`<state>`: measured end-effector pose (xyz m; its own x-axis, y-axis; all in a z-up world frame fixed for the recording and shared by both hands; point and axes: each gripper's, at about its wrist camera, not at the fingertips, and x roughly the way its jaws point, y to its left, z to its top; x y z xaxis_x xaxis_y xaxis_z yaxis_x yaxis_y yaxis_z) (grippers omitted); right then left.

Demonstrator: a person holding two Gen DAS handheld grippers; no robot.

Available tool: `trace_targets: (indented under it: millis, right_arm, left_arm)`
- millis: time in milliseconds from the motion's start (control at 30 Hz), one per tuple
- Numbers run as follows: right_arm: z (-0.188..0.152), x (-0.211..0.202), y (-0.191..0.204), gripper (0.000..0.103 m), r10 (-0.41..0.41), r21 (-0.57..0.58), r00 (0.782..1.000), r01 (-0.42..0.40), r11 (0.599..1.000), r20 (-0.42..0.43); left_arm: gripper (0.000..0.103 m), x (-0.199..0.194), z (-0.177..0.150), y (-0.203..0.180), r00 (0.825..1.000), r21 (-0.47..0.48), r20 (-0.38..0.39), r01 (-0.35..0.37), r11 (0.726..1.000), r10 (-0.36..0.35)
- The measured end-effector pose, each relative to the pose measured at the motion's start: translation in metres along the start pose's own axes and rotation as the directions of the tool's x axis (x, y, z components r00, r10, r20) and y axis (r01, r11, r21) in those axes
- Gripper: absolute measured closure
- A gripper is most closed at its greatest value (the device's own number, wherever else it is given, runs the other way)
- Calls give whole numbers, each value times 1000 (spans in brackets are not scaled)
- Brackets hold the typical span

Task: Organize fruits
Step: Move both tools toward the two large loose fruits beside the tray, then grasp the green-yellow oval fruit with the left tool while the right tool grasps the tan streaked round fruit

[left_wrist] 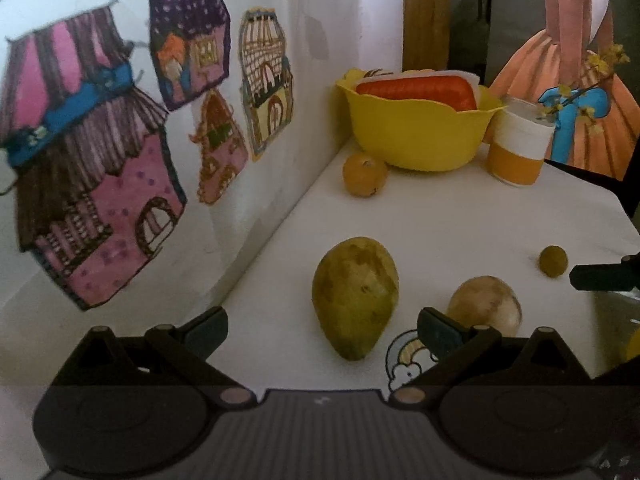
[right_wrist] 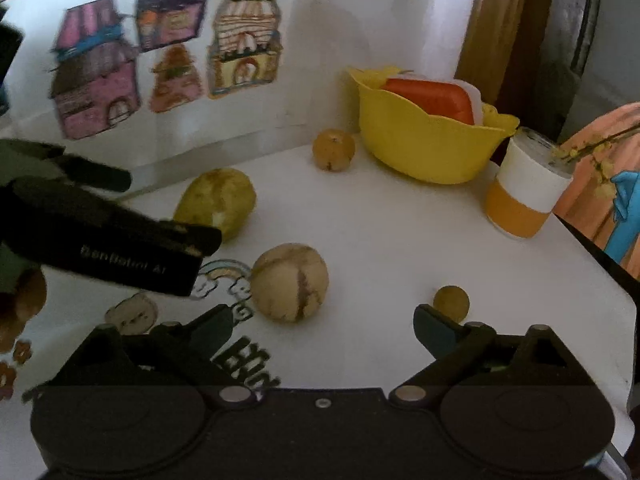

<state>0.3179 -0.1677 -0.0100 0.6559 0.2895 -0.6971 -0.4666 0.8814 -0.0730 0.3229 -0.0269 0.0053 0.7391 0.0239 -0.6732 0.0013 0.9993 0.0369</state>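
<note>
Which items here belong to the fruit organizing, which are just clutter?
Job:
green-yellow mango
round tan cracked fruit
orange citrus fruit
small olive-brown round fruit
yellow plastic bowl, likely the destination

Clutter:
orange-and-white cup
paper house drawings
red container in the bowl

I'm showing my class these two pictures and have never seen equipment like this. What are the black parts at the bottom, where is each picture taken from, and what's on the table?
Each picture comes from a camera on a hand-held gripper, looking along its two fingers. The left gripper and right gripper are both open, holding nothing. On the white table lie a green mango, a round tan fruit, a small round fruit and an orange. Behind stand a yellow bowl and an orange-and-white cup.
</note>
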Motion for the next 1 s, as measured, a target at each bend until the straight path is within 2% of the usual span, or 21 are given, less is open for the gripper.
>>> trace_targets:
  millis: [100,200,267,467,600,700,767,1000]
  right_arm:
    - [4,8,-3,11,24,27,1000,-24,999,-7]
    - [6,16,-1,15,34,26,999,-34,999,-12]
    - [6,21,0,18,47,31,999,-47,998,-21]
    - [6,31,1,28,64,51,997,-62,997,-33]
    - [8,34,-3,39,83,84,996,-79,993,-33]
    - [9,34,-1,47,93,86,995,-90,992,-26]
    - [10,34,1,51,97,79,995,-95,992,-23]
    - [8,32,0,52,100,87,995,-98,991,-14]
  left_arm:
    - [1,8,2,2,1000,-14,-3,6,1000,-6]
    - [6,14,4,3,1000,-27,-9,17,999,-17]
    - [15,20,4,4,999,-38,-20,32,999,-33]
    - [25,30,3,6,998,-42,-26,62,997,-63]
    - [36,33,4,3,996,-32,-21,85,996,-85]
    - [47,34,5,2,994,-34,-16,110,993,-111]
    - [48,36,5,1,993,-40,-13,114,993,-115]
    - [49,36,2,5,992,-54,-4,124,991,-124]
